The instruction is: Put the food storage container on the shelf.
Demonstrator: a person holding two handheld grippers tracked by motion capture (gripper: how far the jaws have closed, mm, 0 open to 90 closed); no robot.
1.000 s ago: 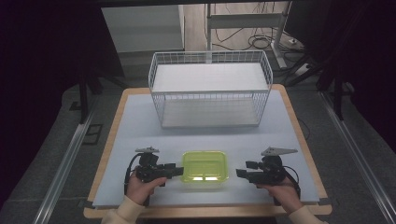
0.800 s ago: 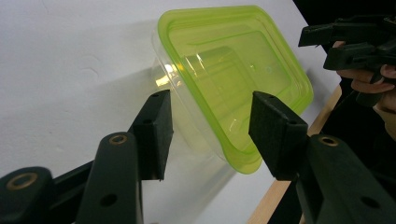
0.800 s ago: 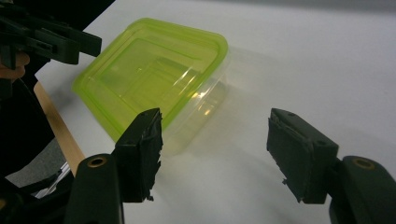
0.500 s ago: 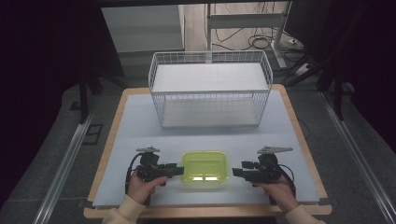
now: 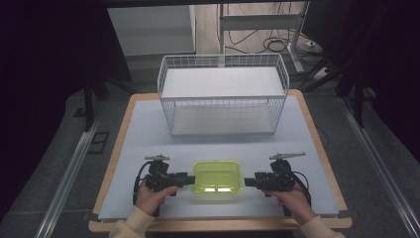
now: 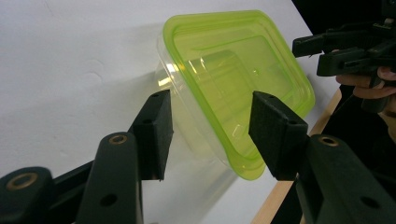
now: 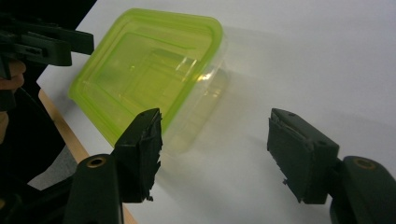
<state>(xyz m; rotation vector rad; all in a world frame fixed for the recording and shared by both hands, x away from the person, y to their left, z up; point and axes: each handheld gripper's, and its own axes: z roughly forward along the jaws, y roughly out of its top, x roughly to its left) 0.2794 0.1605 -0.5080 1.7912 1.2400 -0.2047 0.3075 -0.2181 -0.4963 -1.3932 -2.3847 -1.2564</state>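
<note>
White matting covers our table (image 5: 148, 129), the lidded green container (image 5: 218, 177) at six o'clock; our left gripper (image 5: 187, 179) has just been narrowing around its corner without pinching yet, our right gripper (image 5: 250, 181) gapes beside it, so lifting seems near.

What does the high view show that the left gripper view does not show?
The high view alone shows the white wire basket at the far side of the table, and both forearms coming in from the bottom. The left gripper view alone shows from close by that the left gripper has open jaws standing on either side of one end of the container, not pressing on it. Both views share the clear container with the green lid and the right gripper at its other end.
</note>
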